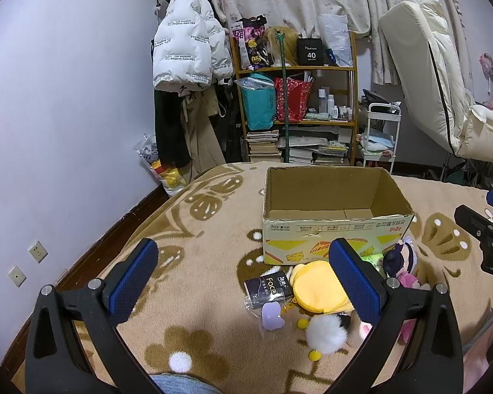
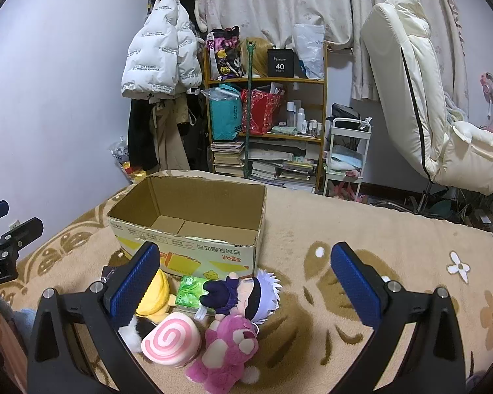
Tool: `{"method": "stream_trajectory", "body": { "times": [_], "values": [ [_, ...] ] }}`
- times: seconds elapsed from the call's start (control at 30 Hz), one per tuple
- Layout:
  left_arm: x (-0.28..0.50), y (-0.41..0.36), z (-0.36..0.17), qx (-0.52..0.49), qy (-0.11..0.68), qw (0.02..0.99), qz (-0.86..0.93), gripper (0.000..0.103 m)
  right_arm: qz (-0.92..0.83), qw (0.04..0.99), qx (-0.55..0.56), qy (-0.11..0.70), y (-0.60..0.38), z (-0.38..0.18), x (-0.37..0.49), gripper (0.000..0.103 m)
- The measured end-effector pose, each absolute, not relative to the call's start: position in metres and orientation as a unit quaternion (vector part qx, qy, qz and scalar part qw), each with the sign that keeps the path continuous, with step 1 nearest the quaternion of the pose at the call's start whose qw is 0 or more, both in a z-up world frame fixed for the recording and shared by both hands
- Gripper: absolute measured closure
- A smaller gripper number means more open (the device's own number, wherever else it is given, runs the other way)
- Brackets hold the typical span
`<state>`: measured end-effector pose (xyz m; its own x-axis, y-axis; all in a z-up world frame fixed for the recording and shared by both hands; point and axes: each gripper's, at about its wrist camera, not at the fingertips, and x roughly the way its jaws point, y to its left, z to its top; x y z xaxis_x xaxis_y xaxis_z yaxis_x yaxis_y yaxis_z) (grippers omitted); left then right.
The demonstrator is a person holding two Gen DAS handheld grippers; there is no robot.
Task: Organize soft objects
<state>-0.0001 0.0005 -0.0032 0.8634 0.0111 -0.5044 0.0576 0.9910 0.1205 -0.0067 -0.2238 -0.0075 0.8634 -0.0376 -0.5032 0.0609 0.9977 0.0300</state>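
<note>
You held both claws, left claw [image 1: 243, 272] and right claw [image 2: 245, 274], spread empty above the toys, the cardboard box [image 2: 194, 229] waiting empty just behind them.

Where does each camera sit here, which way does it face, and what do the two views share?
Left wrist: rides the open left gripper, facing the empty brown cardboard box from its left; right gripper's black body at the right edge.
Right wrist: rides the open right gripper, above the pink bear plush.
Shared: box, yellow round plush, wooden shelf.
</note>
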Motion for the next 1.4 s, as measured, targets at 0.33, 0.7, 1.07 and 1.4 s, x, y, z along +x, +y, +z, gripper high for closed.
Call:
{"method": "stream_trajectory", "body": {
  "times": [0.33,0.7,1.07,1.4],
  "values": [
    [-0.0005,0.0002,0.0001,0.067,0.261,0.963,-0.013,0.001,-0.026,0.965,0.023,0.261,-0.2235,-0.0079,-0.0063,0.000],
    [-0.0007,-0.0002,0.0002,0.068,0.261,0.963,-0.012,0.001,-0.026,0.964,0.024,0.262,-0.2231,-0.0081,-0.0060,0.000],
    [-0.0006,-0.0002,0.0003,0.069,0.260,0.963,-0.012,0.001,-0.025,0.964,0.026,0.262,-0.2233,-0.0080,-0.0056,0.000],
    [0.0001,-0.0027,0.0002,0.070,0.259,0.963,-0.012,0.001,-0.025,0.964,0.026,0.262,-0.2236,-0.0077,-0.0055,0.000]
  ]
}}
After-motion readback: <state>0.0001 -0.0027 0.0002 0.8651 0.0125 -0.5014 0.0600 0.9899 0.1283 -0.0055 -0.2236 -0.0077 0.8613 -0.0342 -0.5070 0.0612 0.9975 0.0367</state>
